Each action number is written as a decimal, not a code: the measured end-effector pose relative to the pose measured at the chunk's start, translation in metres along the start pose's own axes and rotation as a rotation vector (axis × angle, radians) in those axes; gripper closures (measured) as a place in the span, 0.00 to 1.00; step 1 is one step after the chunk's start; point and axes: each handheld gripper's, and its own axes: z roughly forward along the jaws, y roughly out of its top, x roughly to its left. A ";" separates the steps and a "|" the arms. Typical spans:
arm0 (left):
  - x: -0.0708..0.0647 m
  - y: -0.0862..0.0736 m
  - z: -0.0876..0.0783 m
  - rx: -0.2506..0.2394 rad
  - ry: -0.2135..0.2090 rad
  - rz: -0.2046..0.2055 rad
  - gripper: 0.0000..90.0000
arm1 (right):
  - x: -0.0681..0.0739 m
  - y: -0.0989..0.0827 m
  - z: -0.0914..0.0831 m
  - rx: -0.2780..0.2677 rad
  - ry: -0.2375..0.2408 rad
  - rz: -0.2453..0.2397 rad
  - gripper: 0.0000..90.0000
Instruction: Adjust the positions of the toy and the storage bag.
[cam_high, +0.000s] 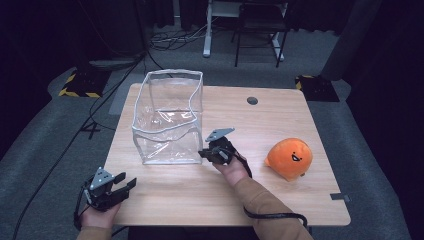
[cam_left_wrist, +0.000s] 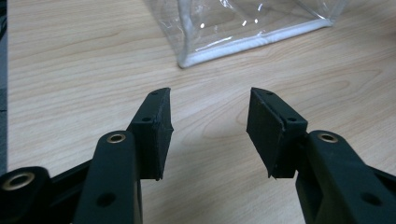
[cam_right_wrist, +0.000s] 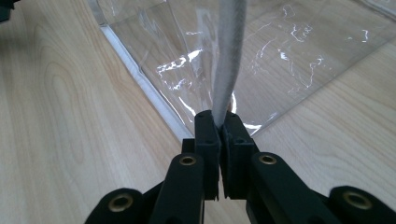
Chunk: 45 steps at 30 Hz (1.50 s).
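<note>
Plastic is the material of the bag (cam_high: 167, 120): clear, thin and shiny, with creases that catch the light. Its edges and rim are lined with a white fabric band, which gives it the shape of an open box standing upright. It stands on the left half of the table (cam_high: 280, 200), toward the far edge, and its top is open.

At the left, near the front corner of the table, the left gripper (cam_high: 122, 185) rests in a hand (cam_high: 97, 217). Its jaws are spread wide apart and hold nothing. In the left gripper view, the left gripper (cam_left_wrist: 210, 135) points toward a lower corner of the bag (cam_left_wrist: 247, 28), which lies some way ahead; the pads are black, flat and matte.

Next comes the right gripper (cam_high: 202, 153), at the front right corner of the bag. Its jaws are pressed together on the white band (cam_right_wrist: 229, 60) of that corner edge. In the right gripper view, the right gripper (cam_right_wrist: 219, 123) pinches the band between its tips, and the band rises upward from them, soft and woven in texture. A grey three-cornered plate sits on top of this gripper.

At the right side of the table lies an orange plush toy (cam_high: 290, 158), round and soft, with a small black face drawn on it. It is well apart from the bag. The table is light wood with a visible grain.
</note>
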 end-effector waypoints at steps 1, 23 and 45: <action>-0.001 0.001 0.002 0.002 -0.003 0.005 0.56 | 0.001 -0.004 -0.004 -0.001 0.000 0.003 0.96; -0.040 0.027 0.045 0.050 -0.166 0.113 0.56 | 0.022 -0.073 -0.078 -0.024 -0.036 0.067 0.96; -0.103 0.016 0.038 0.114 -0.309 0.274 0.55 | 0.043 -0.134 -0.143 -0.006 -0.061 0.142 0.96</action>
